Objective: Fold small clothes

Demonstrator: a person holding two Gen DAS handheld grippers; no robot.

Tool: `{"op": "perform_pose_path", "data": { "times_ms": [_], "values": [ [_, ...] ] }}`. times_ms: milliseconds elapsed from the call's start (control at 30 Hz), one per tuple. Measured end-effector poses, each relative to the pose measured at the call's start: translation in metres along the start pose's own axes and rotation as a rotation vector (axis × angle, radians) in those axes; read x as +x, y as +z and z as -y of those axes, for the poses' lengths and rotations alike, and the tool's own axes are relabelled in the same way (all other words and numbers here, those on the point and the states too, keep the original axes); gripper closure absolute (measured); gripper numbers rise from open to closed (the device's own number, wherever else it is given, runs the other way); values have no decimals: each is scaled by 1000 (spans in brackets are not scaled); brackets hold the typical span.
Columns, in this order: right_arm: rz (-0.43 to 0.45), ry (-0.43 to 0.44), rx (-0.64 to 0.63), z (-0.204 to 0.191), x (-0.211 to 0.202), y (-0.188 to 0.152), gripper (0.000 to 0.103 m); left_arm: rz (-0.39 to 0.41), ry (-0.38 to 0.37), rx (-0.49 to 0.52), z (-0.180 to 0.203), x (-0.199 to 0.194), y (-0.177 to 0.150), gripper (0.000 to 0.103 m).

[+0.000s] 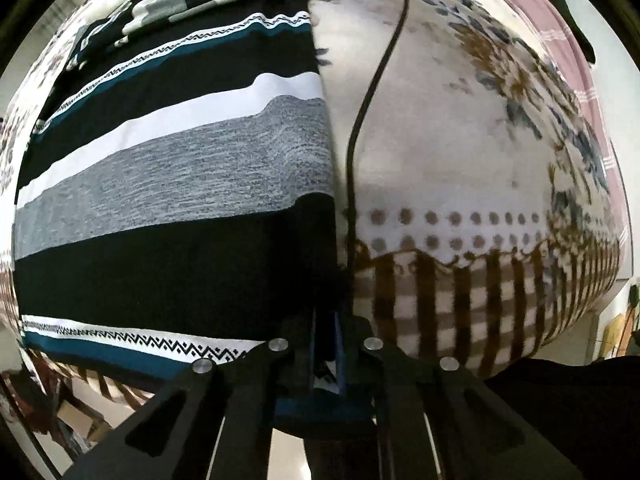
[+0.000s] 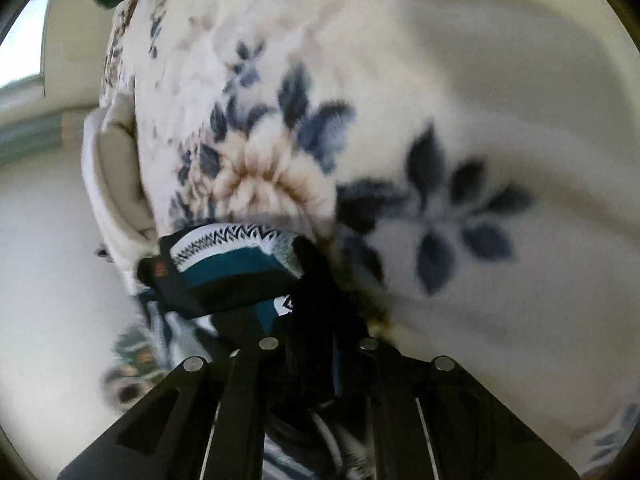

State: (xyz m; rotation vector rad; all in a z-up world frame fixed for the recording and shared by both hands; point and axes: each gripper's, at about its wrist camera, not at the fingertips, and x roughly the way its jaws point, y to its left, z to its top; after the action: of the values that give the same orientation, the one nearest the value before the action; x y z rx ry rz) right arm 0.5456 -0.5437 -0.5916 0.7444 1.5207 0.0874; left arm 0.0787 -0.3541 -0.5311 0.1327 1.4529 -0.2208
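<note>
- Nearest your left lens, the left gripper (image 1: pixel 326 354) has its jaws drawn close together on the near hem of the striped garment (image 1: pixel 180 184); a sliver of the teal and white fabric shows pinched between the fingers.
- Nearest your right lens, the right gripper (image 2: pixel 320 344) is likewise narrowed onto a bunched part of the same striped garment (image 2: pixel 236 264), whose black, teal and zigzag-trimmed folds bulge out to the left of the fingers.
- In the left wrist view the garment lies spread flat across the left half of the picture, its bands running black, grey, white and teal, with zigzag trim at the near edge and again farther up.
- Its right edge runs straight up the middle of that view, and a thin black cable (image 1: pixel 372 80) lies just beside that edge.
- Under the garment you have a cream floral blanket (image 1: pixel 460 140) with blue and brown flowers, a row of dots and a brown checked border near you.
- In the right wrist view the same floral blanket (image 2: pixel 460 120) fills most of the frame, blurred.
- A pink checked cloth (image 1: pixel 560 52) lies at the far right of the left view.
</note>
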Motion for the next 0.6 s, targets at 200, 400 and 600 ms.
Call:
{"op": "perform_pose_path", "data": {
  "times_ms": [200,400,600],
  "values": [
    [-27,-39,-24,-8,-5,11,97,25,-20,-20,-25,-22,-4,98],
    [-7,-59,-118,-65,-29,9,97,103,-100,-221,-84,-73,-8,98],
    [23,-108,-211,-147,-57,-7,97,180,-178,-481,-181,-112,-33,98]
  ]
}}
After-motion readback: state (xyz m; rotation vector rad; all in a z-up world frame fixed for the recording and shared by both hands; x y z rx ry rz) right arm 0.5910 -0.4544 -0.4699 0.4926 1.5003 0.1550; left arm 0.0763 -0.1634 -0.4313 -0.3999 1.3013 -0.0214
